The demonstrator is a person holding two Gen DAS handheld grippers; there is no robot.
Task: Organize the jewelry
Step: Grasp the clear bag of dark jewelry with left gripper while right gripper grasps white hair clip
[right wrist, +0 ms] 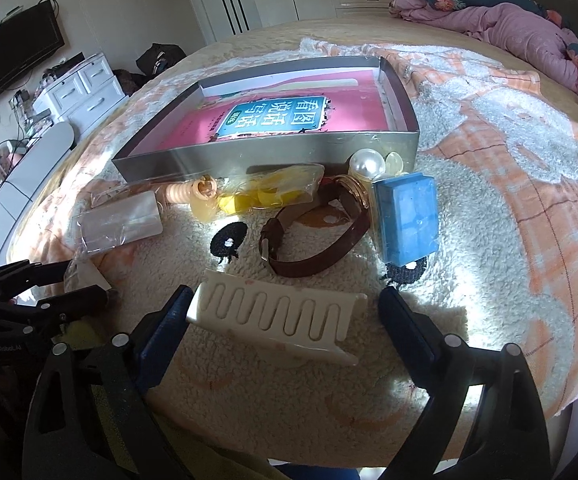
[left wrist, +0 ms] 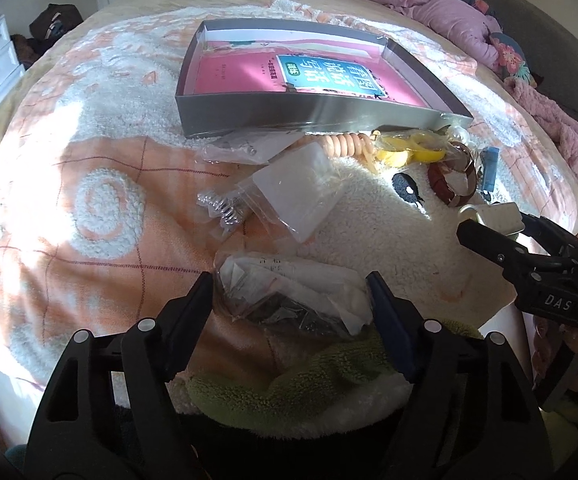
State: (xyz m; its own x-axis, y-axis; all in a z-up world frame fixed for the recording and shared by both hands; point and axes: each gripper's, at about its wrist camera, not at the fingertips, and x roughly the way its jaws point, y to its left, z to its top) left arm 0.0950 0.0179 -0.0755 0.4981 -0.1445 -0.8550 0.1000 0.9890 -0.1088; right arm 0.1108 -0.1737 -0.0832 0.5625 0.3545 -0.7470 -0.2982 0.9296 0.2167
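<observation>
A grey box [left wrist: 249,114] with a pink book inside lies on the bed; it also shows in the right wrist view [right wrist: 209,160]. Jewelry lies in front of it: a brown strap watch [right wrist: 321,236], a blue case [right wrist: 409,216], a pearl [right wrist: 367,164], yellow pieces in a bag [right wrist: 273,196], a peach coil band [right wrist: 185,194]. My right gripper [right wrist: 285,312] is open around a cream comb clip [right wrist: 277,312]. My left gripper [left wrist: 291,300] is open around a crumpled clear bag [left wrist: 293,292].
Clear plastic bags [left wrist: 293,192] and a silver spring piece [left wrist: 225,208] lie left of the pile. A pink quilt [right wrist: 509,28] is bunched at the far right. White drawers [right wrist: 81,92] stand beyond the bed's left edge.
</observation>
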